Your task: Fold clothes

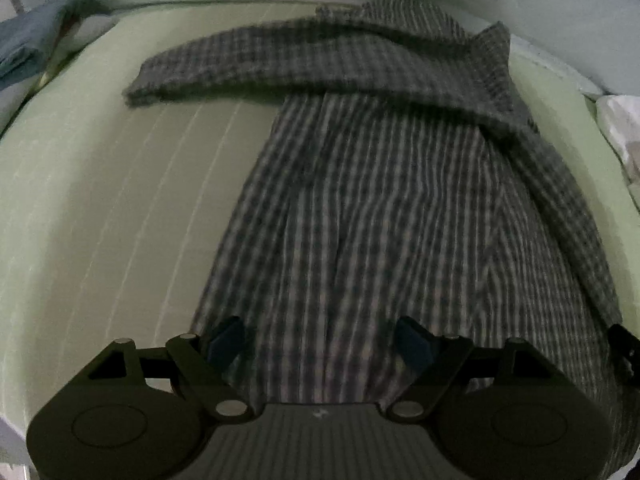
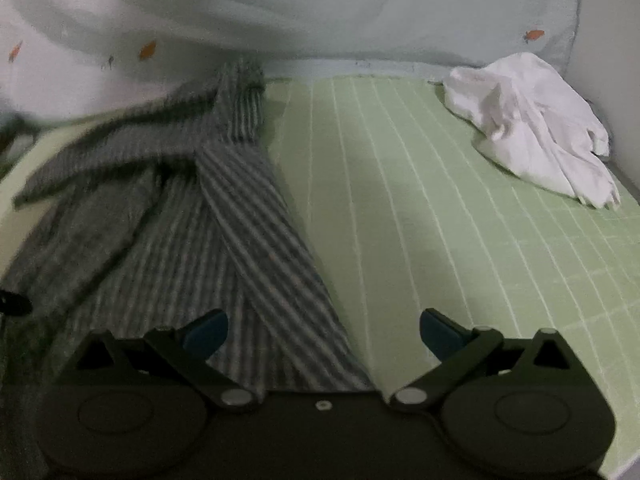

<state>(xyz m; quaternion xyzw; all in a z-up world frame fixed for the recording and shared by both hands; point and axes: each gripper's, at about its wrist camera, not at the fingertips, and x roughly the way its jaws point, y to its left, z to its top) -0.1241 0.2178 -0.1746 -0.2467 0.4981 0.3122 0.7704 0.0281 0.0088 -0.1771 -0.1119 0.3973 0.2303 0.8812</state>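
Left wrist view puts us right over the left gripper (image 1: 320, 344), whose two blue-padded fingers (image 1: 226, 340) stand wide apart, released, with nothing pinched between them; the checked grey shirt (image 1: 360, 208) lies flat beneath and ahead of the gap, its hem end nearest us. Further out from these tongs we see one sleeve (image 1: 248, 64) folded across the top of the shirt and reaching off to the left, while the other sleeve runs down the right side of the body toward us. To the left of the tongs lies bare green bedsheet (image 1: 100, 200) with thin pale lines, and at the far left edge there is a bluish bundle of cloth (image 1: 28, 48) that we cannot make out clearly. From the right wrist view, the right gripper (image 2: 324, 332) is likewise spread open and empty, hovering over the shirt's right edge: its left finger (image 2: 206, 334) is above the checked fabric and its right finger above the green sheet. Ahead and to the left of it the shirt stretches away, blurred. Well off to the right and ahead, a crumpled white garment (image 2: 528, 128) sits on the sheet, and behind everything hangs a pale cloth with small orange fish (image 2: 280, 12).
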